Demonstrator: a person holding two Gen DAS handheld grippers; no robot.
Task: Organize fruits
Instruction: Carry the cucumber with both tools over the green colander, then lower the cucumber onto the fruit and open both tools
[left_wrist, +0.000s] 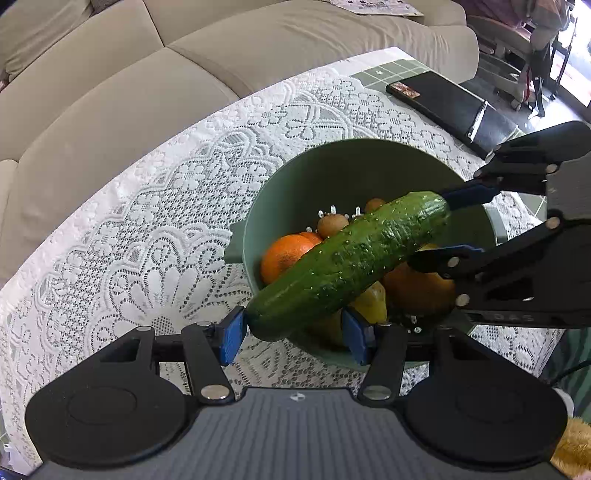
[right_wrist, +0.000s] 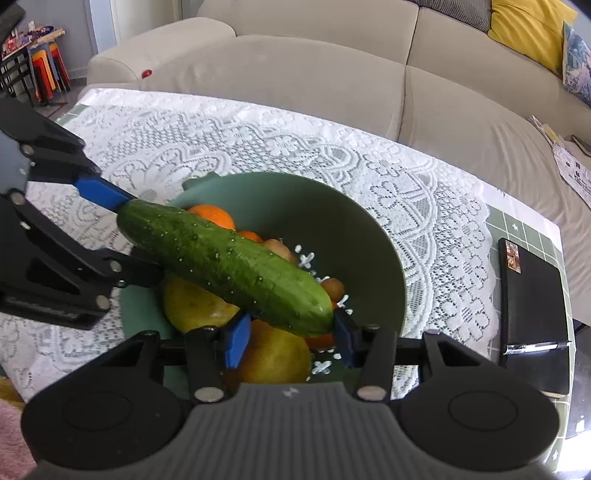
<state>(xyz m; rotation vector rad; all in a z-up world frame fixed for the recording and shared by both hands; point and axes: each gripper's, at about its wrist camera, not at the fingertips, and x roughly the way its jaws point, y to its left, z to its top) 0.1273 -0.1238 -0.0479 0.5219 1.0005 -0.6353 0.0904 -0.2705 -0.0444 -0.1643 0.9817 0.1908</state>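
We hold a cucumber (left_wrist: 351, 258) between two handheld grippers above a green colander (left_wrist: 295, 173) on a lace tablecloth (left_wrist: 147, 221), one tool at each end. In the left wrist view the left gripper (left_wrist: 293, 334) clasps the near end at 6 o'clock, its blue pads (left_wrist: 233, 338) against the skin, while the right gripper (left_wrist: 460, 225) pinches the far end at 2 o'clock. The right wrist view mirrors it: the right gripper (right_wrist: 290, 341) closes on the near tip at 6 o'clock and the left gripper (right_wrist: 122, 236) grips the other end at 9 o'clock. Both sets of jaws stand at a middling width, each filled by the cucumber.

Beneath it the colander already carries oranges (left_wrist: 286, 254), kiwis (left_wrist: 332, 224) and yellow pears (right_wrist: 195, 306). A dark flat case (right_wrist: 532, 317) lies at 3 o'clock on the table's edge, with a beige sofa (right_wrist: 295, 70) behind.

To do this step well, we judge that both ends should travel together and stay level, since the skin looks wet and could slip. We should lower the cucumber across the heap, not onto one round fruit, and release only once it rests.
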